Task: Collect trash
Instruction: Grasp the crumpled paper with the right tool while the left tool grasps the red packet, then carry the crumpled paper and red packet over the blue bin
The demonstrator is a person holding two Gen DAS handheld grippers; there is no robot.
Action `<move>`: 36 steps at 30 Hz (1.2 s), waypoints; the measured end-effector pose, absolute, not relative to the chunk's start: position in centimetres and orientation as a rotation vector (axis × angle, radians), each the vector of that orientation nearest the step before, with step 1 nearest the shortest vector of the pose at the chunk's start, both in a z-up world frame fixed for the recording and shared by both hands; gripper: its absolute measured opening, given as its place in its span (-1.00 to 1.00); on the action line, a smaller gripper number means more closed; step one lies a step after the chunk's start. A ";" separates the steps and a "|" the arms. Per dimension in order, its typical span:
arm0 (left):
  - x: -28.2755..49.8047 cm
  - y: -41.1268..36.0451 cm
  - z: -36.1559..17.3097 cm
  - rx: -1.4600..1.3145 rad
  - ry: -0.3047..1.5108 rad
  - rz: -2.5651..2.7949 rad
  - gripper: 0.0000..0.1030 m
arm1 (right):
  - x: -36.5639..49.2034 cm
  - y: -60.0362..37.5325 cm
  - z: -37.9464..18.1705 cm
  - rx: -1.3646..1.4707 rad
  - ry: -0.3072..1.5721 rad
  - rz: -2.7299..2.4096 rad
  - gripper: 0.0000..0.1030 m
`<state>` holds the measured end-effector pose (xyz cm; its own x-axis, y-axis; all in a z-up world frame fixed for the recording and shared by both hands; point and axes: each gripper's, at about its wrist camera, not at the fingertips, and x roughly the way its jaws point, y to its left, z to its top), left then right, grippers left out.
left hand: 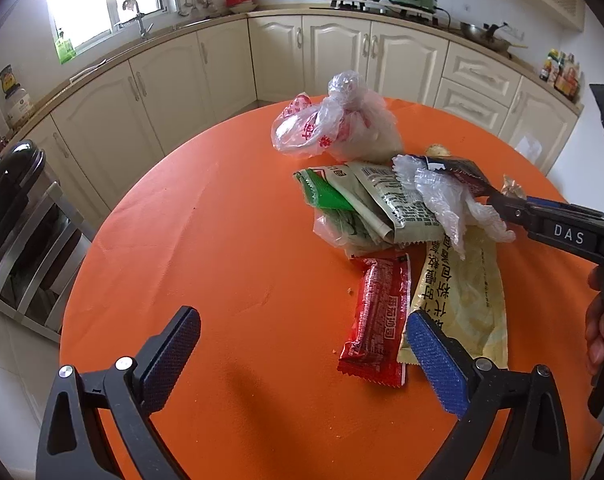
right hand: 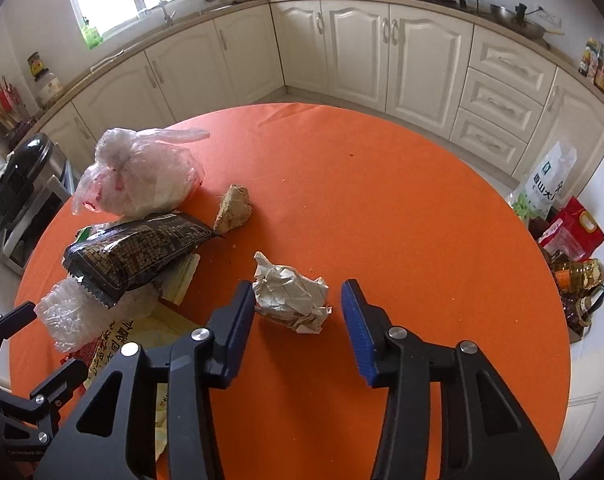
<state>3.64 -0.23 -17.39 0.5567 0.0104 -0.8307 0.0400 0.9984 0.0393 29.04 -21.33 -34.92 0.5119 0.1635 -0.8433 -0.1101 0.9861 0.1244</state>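
Note:
On the round orange table point(left hand: 222, 240) lies a trash pile: a knotted clear bag point(left hand: 333, 128), green-and-white wrappers point(left hand: 361, 200), a black wrapper point(right hand: 138, 256), crumpled clear plastic point(left hand: 449, 200), a red wrapper point(left hand: 377, 316) and a yellow wrapper point(left hand: 465, 292). My left gripper point(left hand: 302, 324) is open over bare cloth just left of the red wrapper, holding nothing. My right gripper point(right hand: 298, 292) straddles a crumpled paper ball point(right hand: 290, 300). Its left pad is at the paper's edge and a gap shows on the right side. A brown food lump point(right hand: 234, 212) lies beyond.
A black-lidded bin point(left hand: 14, 184) stands off the table's left edge. Cream cabinets curve around the back. Bags and bottles point(right hand: 569, 240) crowd the floor at the right. A hand point(left hand: 601, 328) holds the right tool.

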 end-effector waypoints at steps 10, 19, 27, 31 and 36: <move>5.7 -0.1 -19.0 0.047 0.984 -0.148 0.21 | 28.3 -21.5 -34.7 0.072 1.013 0.181 -0.33; 6.7 0.1 -19.1 -0.004 0.980 -0.281 -0.90 | 27.0 -21.7 -33.4 0.092 0.994 0.184 -0.33; 6.5 2.1 -18.1 -0.027 0.936 -0.266 -0.93 | 25.3 -23.0 -32.0 0.111 0.973 0.178 -0.33; 5.9 2.6 -17.6 -0.029 0.916 -0.250 -0.93 | 24.1 -23.3 -31.0 0.125 0.955 0.183 -0.33; 3.5 2.7 -15.8 -0.016 0.858 -0.235 -0.93 | 22.0 -23.7 -29.3 0.127 0.921 0.179 -0.33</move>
